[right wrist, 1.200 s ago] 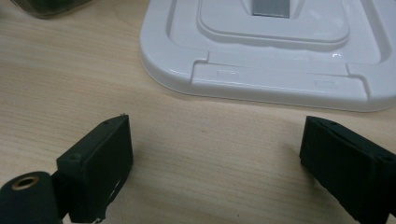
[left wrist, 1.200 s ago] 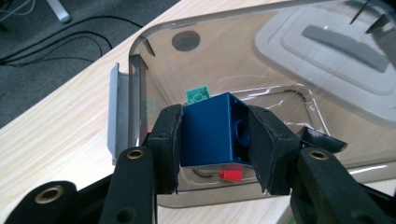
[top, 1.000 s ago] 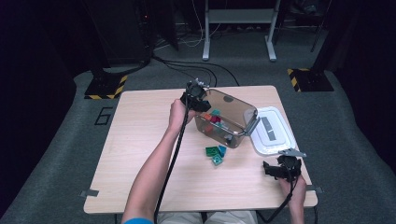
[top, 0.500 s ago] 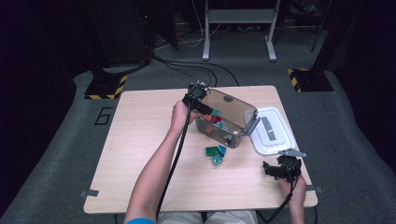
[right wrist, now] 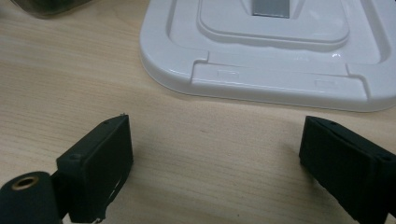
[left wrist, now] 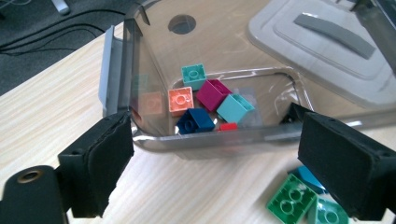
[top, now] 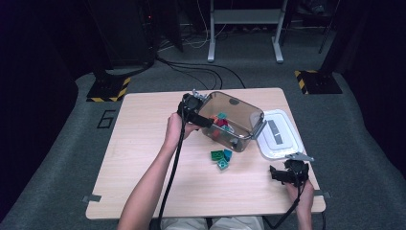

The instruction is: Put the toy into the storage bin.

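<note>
1. My table point(top: 143, 158): the clear bin point(top: 239, 117) sits tilted just past centre, its white lid point(top: 280, 139) off at three o'clock.
2. Several bricks point(left wrist: 205, 100) lie inside; three loose bricks point(top: 220, 157) wait at six o'clock, I judge.
3. My left gripper point(top: 201, 117) gapes at the rim; my right gripper point(right wrist: 215, 163) idles, spread, empty.

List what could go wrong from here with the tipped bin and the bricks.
1. The clear bin lies tilted on its side with bricks inside; more could slide out toward the green bricks already on the table.
2. The left gripper sits at the bin's rim with jaws wide open, gripping nothing, so the bin may roll or drop back.
3. The white lid lies right beside the bin and could get knocked.
</note>
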Available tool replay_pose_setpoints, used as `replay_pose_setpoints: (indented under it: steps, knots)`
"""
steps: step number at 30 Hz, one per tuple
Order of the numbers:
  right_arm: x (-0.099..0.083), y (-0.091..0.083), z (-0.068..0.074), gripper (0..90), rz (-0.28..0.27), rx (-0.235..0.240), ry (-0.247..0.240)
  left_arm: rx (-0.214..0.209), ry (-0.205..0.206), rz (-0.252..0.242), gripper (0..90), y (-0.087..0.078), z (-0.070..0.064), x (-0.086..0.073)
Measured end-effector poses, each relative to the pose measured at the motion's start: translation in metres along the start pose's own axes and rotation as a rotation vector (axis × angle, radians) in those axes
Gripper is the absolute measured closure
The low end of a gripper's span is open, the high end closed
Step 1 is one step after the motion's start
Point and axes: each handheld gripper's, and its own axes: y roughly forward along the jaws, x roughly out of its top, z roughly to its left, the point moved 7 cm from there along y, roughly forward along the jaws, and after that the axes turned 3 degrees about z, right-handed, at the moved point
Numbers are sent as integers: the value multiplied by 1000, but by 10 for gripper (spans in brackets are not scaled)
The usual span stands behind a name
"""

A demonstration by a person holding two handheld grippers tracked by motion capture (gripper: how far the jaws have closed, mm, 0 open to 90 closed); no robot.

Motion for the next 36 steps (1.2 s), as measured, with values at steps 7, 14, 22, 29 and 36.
replay_pose_setpoints:
  steps: [7,14,22,29,36]
  knots:
    - [0,0,0,92,-1,0,-1,-32,33,4,81,-3,-18,-24]
    - [0,0,0,92,-1,0,-1,-86,34,44,72,17,-35,-56]
    - [0,0,0,92,0,0,-1,-142,20,92,38,50,-49,-84]
    - [0,0,0,92,0,0,-1,-161,6,109,43,69,-54,-92]
    - [0,0,0,92,-1,0,-1,-153,14,94,145,84,-57,-92]
